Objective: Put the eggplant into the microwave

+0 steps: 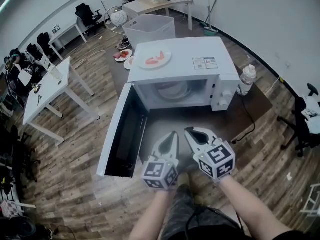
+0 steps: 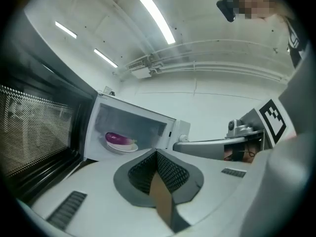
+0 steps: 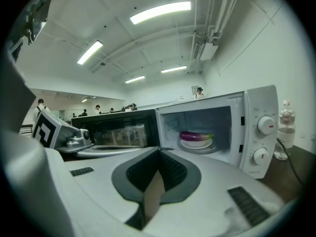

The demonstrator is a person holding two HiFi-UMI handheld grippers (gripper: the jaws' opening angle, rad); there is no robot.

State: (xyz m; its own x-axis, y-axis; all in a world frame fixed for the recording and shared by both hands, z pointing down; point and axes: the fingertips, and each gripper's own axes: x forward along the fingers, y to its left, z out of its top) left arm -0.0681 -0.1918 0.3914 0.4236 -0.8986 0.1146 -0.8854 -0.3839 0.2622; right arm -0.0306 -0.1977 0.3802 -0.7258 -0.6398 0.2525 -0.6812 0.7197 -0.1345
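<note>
The purple eggplant (image 2: 120,138) (image 3: 196,136) lies on a white plate (image 3: 196,143) inside the white microwave (image 1: 185,59), whose door (image 1: 120,134) hangs wide open to the left. From the head view I see only the plate (image 1: 172,90) in the cavity. My left gripper (image 1: 173,133) (image 2: 157,152) and right gripper (image 1: 188,131) (image 3: 159,151) hover side by side in front of the opening, apart from the oven. Both are shut with nothing between the fingers.
A plate of red food (image 1: 155,60) sits on top of the microwave. A water bottle (image 1: 247,79) stands at its right, with a cable (image 1: 247,116) running across the dark table. Behind are a white bin (image 1: 149,29) and white desks (image 1: 50,86).
</note>
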